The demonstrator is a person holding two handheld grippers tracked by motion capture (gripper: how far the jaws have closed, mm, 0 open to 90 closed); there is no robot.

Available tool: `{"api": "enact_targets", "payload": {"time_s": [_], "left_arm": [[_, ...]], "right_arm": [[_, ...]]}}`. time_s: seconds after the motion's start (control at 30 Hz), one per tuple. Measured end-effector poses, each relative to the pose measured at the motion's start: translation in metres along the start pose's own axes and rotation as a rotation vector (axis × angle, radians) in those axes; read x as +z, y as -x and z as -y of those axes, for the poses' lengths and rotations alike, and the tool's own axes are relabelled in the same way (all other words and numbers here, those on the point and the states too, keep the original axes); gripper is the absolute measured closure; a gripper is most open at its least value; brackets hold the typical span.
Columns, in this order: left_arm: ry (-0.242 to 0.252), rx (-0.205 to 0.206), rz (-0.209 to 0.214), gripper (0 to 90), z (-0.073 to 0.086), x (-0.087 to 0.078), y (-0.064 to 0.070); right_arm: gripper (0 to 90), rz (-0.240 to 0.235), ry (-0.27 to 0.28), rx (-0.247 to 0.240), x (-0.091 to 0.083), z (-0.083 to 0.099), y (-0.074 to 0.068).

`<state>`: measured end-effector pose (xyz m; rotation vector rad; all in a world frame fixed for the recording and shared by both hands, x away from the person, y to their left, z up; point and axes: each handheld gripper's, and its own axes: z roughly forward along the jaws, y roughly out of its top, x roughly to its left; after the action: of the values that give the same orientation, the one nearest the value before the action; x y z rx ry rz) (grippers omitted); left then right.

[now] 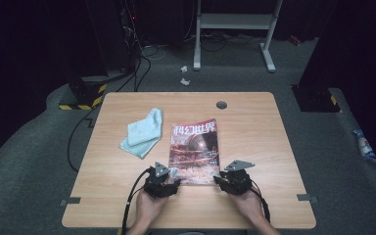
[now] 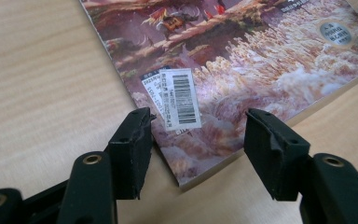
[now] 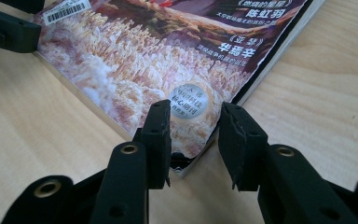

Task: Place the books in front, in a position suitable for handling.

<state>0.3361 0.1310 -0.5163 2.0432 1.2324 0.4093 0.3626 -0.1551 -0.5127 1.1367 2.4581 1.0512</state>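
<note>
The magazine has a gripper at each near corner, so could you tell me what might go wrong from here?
1. The magazine lies flat on the table, so the open left gripper may push its corner along instead of getting under it.
2. The right gripper, also open, straddles a corner where the cover already lifts; closing there could crease or tear the cover alone.

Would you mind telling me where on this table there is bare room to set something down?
The table is bare right of the magazine out to the right edge, and along the far edge around the grey cap. The near-left corner below the cloth is free too. It is crowded at the magazine's near corners, where the left gripper and right gripper sit.
</note>
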Motion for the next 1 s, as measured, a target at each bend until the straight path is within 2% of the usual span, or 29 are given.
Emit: {"api": "enact_targets", "payload": {"time_s": [0.03,0.07,0.17,0.37,0.43,0.53,0.67,0.7,0.73,0.77,0.8,0.83,0.87,0.93,0.97,1.0], "left_arm": [[-0.005,-0.005,0.005,41.2,0.002,-0.002,0.001],[-0.001,0.017,0.004,41.3,0.008,-0.005,0.005],[-0.005,0.039,-0.004,41.4,0.012,-0.009,0.011],[-0.01,0.037,0.006,41.4,0.015,-0.012,0.013],[-0.017,0.017,0.033,40.5,0.014,-0.013,0.011],[-0.023,0.0,0.032,40.0,0.012,-0.015,0.006],[-0.014,-0.017,0.019,38.4,0.008,-0.02,-0.002],[-0.013,-0.023,0.01,38.4,0.006,-0.021,-0.005],[-0.008,-0.025,-0.005,37.4,0.002,-0.025,-0.012],[-0.008,-0.025,-0.005,36.8,0.002,-0.025,-0.012],[-0.007,-0.014,-0.025,36.2,-0.002,-0.028,-0.017],[-0.007,-0.014,-0.025,35.8,-0.002,-0.028,-0.017],[-0.009,-0.004,-0.043,35.8,-0.004,-0.03,-0.02],[-0.014,0.011,-0.074,34.6,-0.01,-0.033,-0.03],[-0.014,0.011,-0.074,34.2,-0.01,-0.033,-0.03],[-0.035,0.021,-0.108,33.4,-0.015,-0.033,-0.038]], "right_arm": [[63.9,0.0,0.0,-0.005,-0.002,0.002,-0.002],[63.8,-0.001,-0.001,-0.01,-0.004,0.004,-0.003],[63.6,-0.01,0.005,-0.011,-0.008,0.009,-0.007],[63.0,-0.017,0.017,-0.003,-0.012,0.016,-0.009],[58.2,-0.023,0.019,-0.001,-0.012,0.016,-0.007],[54.0,-0.018,0.023,-0.007,-0.013,0.015,-0.003],[57.4,0.036,0.042,-0.023,-0.022,0.017,0.009],[57.4,0.036,0.042,-0.023,-0.022,0.017,0.009],[57.4,0.063,0.046,-0.007,-0.027,0.021,0.02],[57.3,0.08,0.042,0.012,-0.029,0.023,0.026],[57.2,0.099,0.036,0.025,-0.032,0.025,0.033],[57.2,0.099,0.036,0.025,-0.032,0.025,0.033],[56.9,0.119,0.032,0.031,-0.034,0.027,0.04],[55.9,0.2,0.016,0.052,-0.038,0.034,0.059],[55.5,0.223,0.008,0.057,-0.039,0.036,0.066],[54.5,0.243,0.004,0.072,-0.04,0.038,0.072]]}}
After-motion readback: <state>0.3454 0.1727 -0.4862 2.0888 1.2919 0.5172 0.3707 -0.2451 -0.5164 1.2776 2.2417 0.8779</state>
